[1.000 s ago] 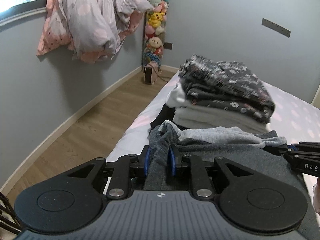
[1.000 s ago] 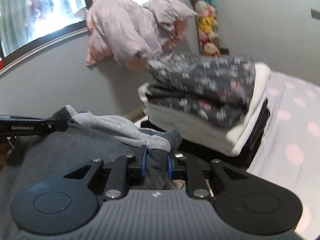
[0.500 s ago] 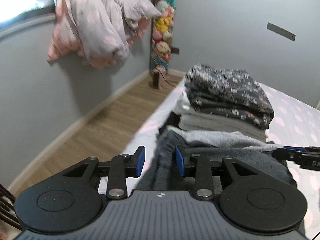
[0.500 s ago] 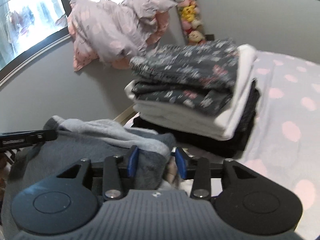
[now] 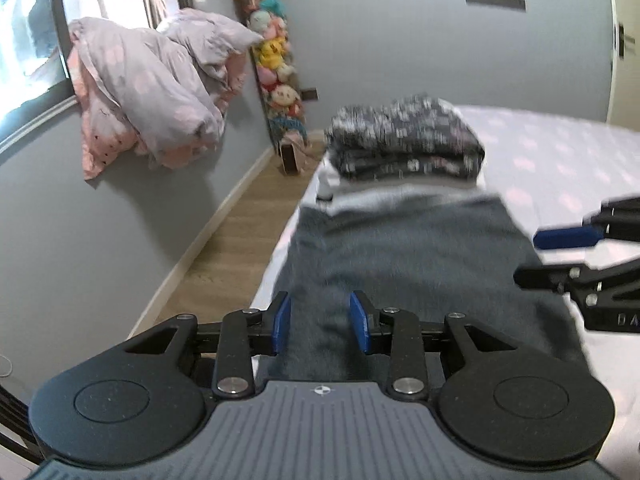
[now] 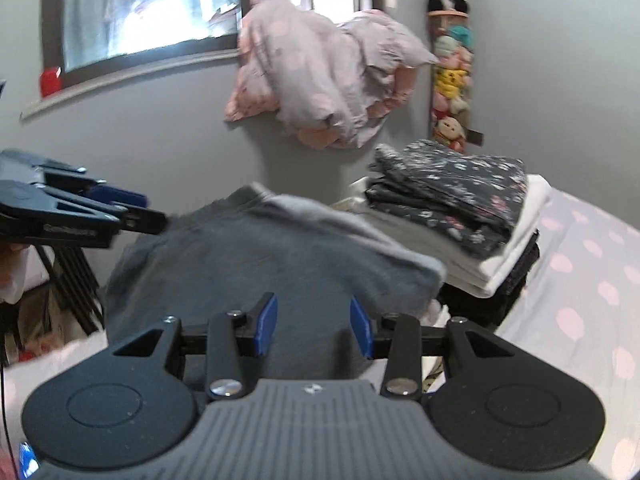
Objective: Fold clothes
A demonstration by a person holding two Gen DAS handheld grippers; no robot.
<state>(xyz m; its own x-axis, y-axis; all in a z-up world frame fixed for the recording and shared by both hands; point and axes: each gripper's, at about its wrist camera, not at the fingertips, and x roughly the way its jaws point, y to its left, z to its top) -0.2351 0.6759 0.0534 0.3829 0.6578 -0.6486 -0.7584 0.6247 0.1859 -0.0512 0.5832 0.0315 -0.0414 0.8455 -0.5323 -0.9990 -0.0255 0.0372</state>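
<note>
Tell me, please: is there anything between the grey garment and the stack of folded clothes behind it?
Nothing visible. The grey garment lies on the bed directly in front of the stack of folded clothes, its far edge close against the stack's base. Both tools, left and right, stand open over the garment.

Right gripper's side plate (image 5: 616,316): pale letters "DA", cut off by the frame edge, seen from the left wrist camera.
Left gripper's side plate (image 6: 68,231): a line of pale print, too blurred to read, seen from the right wrist camera.
Gripper bodies: a small round white emblem at the front edge of each, no letters.
Elsewhere in the room: nothing readable.
</note>
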